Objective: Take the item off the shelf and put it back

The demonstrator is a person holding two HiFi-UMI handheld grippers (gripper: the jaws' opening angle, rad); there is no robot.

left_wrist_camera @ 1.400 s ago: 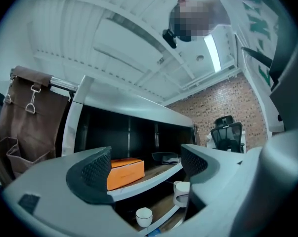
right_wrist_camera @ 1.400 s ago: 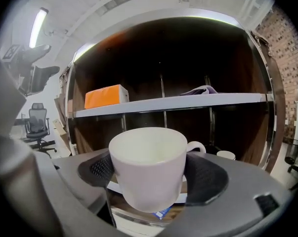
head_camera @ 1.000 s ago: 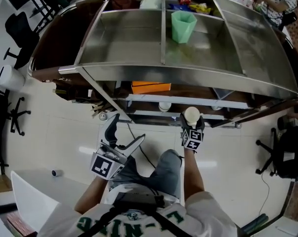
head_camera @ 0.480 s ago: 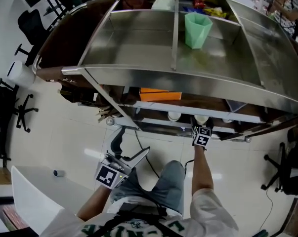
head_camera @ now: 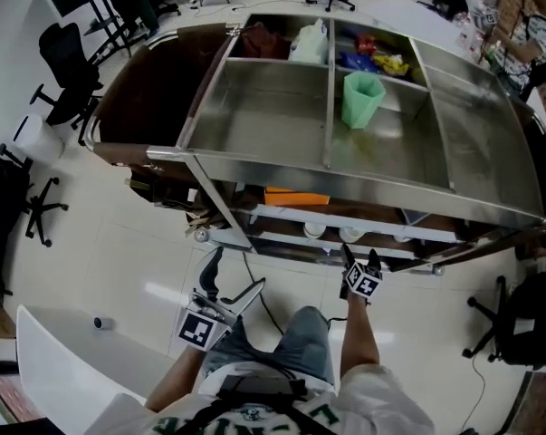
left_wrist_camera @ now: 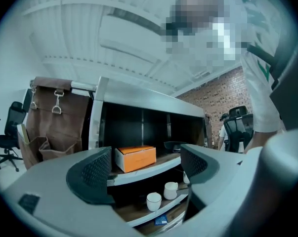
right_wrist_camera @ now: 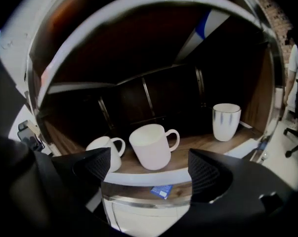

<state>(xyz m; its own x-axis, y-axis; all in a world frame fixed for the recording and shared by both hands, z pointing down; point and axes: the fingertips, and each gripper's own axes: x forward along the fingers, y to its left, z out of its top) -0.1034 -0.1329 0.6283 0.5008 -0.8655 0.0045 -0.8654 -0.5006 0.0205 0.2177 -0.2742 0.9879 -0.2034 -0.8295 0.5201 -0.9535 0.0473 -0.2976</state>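
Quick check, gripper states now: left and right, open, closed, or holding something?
Left gripper: open, empty.
Right gripper: open, fingers just opened; white mug stands free on the shelf, not held.

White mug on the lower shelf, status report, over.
Right gripper open, jaws just opening, nothing between them. Left gripper open, empty. White mug standing on lower shelf. Two other cups flank it, none blocking.
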